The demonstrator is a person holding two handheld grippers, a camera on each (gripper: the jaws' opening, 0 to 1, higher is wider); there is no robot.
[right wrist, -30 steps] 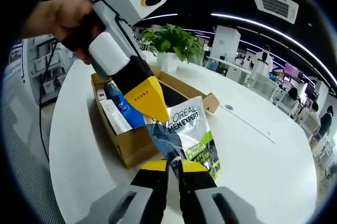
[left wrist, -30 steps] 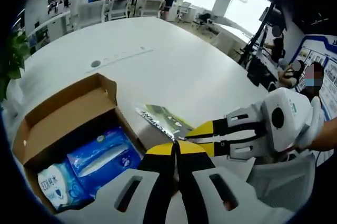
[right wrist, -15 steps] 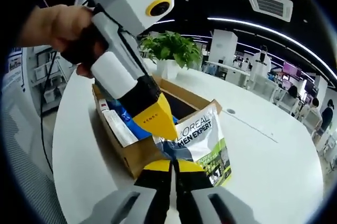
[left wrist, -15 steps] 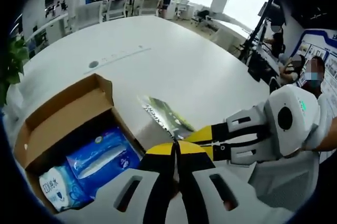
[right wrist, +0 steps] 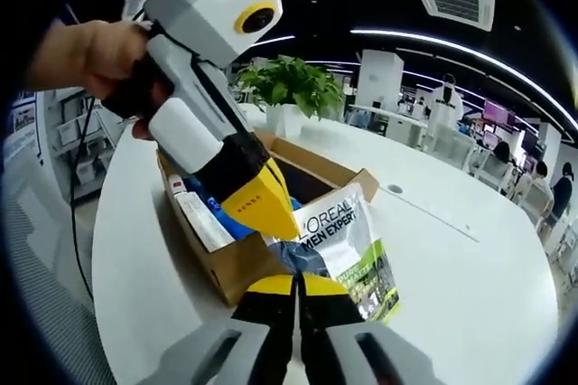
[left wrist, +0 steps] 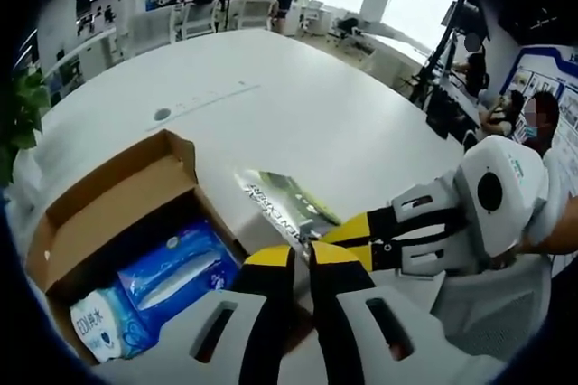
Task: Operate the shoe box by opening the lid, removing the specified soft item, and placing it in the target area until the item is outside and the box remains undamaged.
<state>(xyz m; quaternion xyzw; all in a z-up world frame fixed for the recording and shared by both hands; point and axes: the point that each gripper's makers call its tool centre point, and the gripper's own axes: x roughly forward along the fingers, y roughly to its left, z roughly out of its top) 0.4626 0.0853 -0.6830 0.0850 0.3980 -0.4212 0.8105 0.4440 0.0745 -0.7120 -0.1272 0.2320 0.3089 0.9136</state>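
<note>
Pinching sachet (right wrist: 348, 249) jointly: left gripper (left wrist: 302, 254), right gripper (right wrist: 296, 284) (jaws closed), beside open shoe box (right wrist: 237, 263).

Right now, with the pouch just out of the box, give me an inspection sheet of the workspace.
Surface: white round table, with a small round port and a thin strip.
Job's things: cardboard shoe box, flaps open, looks undamaged; L'Oreal Men Expert pouch outside it, held above the table.
Clutter: blue tissue packs inside the box.
Grippers: left gripper and right gripper, jaws of both shut on the pouch's edge.
Cables: a dark cord hanging beside the table.
Surroundings: potted plant on the table's far edge; open office with desks, chairs and people.
</note>
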